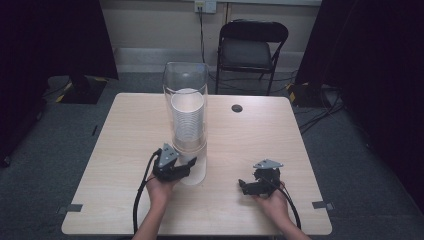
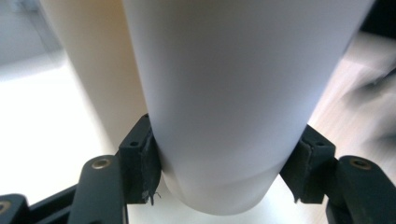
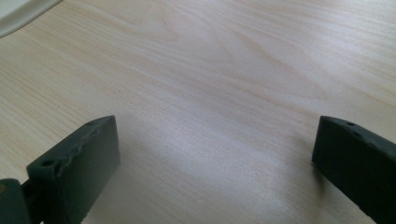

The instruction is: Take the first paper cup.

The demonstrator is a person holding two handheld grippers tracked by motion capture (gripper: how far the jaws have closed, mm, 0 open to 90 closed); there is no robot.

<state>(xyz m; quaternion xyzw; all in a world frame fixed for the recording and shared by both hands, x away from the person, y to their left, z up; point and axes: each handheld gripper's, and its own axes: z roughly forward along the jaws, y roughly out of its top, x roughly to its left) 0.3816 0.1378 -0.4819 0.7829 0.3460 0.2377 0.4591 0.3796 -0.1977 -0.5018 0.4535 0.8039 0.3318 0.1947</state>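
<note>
A tall clear tube (image 1: 185, 85) stands on the wooden table (image 1: 250, 135) with a stack of white paper cups (image 1: 187, 120) inside. At its foot a single white cup (image 1: 194, 175) pokes out below the tube. My left gripper (image 1: 186, 166) is shut on that cup; in the left gripper view the cup (image 2: 233, 93) sits squeezed between both black pads (image 2: 140, 163) of my left gripper (image 2: 224, 170). My right gripper (image 1: 244, 186) rests low at the front right of the table, pointing left. It is open (image 3: 215, 158), with only bare wood between its fingers.
A black folding chair (image 1: 252, 45) stands behind the table. A round dark cable hole (image 1: 237, 108) sits in the tabletop near the far edge. A pale column (image 2: 88, 70) rises just behind the held cup. A white edge (image 3: 18, 14) shows far from the right gripper.
</note>
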